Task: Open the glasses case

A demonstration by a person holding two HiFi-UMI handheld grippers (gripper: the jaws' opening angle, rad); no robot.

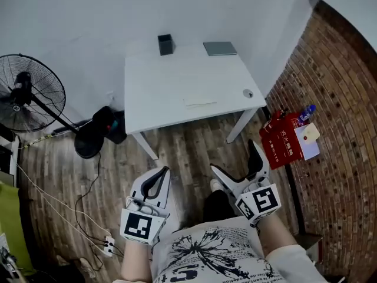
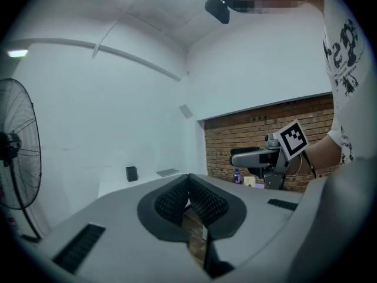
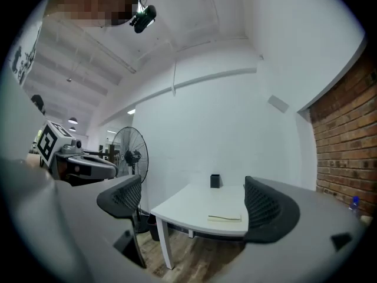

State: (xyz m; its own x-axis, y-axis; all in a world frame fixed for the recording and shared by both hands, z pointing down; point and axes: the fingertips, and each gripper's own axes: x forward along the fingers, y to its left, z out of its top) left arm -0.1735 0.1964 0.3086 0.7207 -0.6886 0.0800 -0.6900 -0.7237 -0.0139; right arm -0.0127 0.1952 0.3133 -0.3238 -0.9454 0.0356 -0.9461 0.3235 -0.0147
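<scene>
A flat cream case [image 1: 200,103] lies on the white table [image 1: 177,81] near its front edge; in the right gripper view the cream case [image 3: 224,217] shows between the jaws, far off. Both grippers hang in front of the person's body above the wood floor, well short of the table. My left gripper [image 1: 158,175] is shut with nothing in it, its ribbed pads [image 2: 200,199] meeting. My right gripper [image 1: 235,160] is open wide and empty, pads [image 3: 265,208] far apart.
A black pen holder [image 1: 166,44] and a grey flat pad [image 1: 220,48] sit at the table's back edge. A standing fan [image 1: 29,93] is on the left, with cables and a power strip [image 1: 108,244] on the floor. A red box [image 1: 281,139] stands by the brick wall [image 1: 336,99].
</scene>
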